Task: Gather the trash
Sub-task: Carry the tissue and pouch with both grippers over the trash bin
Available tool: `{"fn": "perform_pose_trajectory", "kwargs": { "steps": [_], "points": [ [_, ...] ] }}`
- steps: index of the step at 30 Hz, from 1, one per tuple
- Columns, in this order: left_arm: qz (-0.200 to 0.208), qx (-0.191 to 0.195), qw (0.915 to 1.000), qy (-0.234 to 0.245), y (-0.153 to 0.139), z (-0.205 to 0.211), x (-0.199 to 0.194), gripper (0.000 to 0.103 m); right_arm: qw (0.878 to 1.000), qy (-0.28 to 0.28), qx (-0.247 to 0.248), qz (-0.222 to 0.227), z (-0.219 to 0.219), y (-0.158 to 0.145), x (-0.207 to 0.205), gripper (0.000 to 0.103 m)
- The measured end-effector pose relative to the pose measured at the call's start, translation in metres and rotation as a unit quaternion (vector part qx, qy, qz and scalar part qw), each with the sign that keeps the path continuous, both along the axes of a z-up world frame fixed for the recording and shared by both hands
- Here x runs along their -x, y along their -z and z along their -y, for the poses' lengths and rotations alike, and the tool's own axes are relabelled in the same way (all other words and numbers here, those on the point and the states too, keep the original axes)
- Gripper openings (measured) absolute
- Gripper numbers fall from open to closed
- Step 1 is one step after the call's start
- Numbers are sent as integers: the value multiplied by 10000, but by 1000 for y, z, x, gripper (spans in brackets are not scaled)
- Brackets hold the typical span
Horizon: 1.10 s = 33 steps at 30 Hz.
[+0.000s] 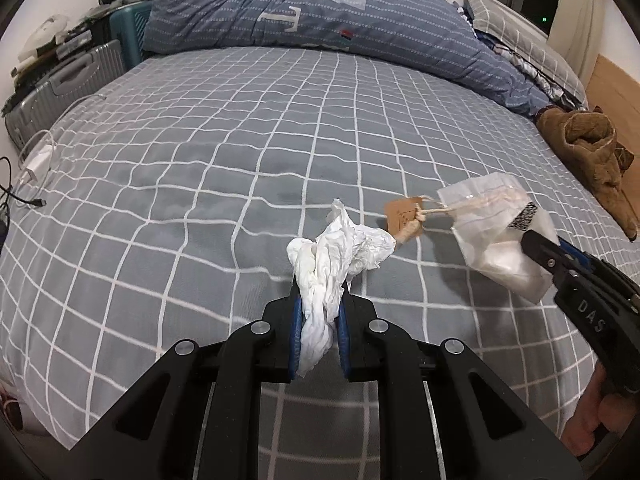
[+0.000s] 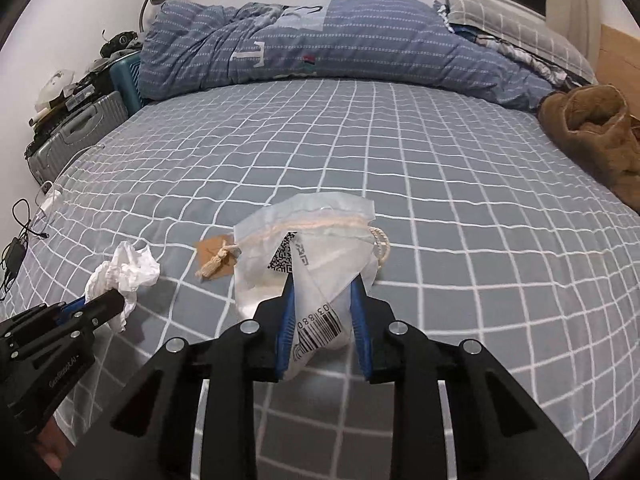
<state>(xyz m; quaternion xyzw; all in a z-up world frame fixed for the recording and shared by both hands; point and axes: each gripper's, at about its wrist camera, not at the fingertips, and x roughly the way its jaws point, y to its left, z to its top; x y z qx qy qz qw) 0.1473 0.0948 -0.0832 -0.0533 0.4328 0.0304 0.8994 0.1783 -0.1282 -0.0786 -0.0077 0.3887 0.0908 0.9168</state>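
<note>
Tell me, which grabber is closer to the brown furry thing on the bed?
Right. The right gripper, holding a plastic bag, is nearer the brown garment; the left gripper is farther.

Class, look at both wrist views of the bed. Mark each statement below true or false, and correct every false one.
1. The left gripper is shut on the crumpled white tissue. True.
2. The right gripper is empty. False: it is shut on the clear plastic bag.
3. A brown paper tag hangs on a string from that bag. True.
4. The bed sheet is plain white. False: it is grey with a white grid.
5. The brown plush item lies at the bed's right edge. True.
</note>
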Motion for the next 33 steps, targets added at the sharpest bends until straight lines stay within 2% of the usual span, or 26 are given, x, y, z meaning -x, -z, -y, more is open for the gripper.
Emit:
{"fn": "perform_pose_trajectory", "kwargs": {
  "steps": [17, 33],
  "points": [
    [202, 19, 9997, 145, -20, 23, 69, 14, 9994, 121, 23, 337, 30, -35, 82, 25],
    [207, 69, 9992, 348, -28, 41, 128, 14, 9992, 199, -51, 347, 44, -44, 154, 25]
  ]
}}
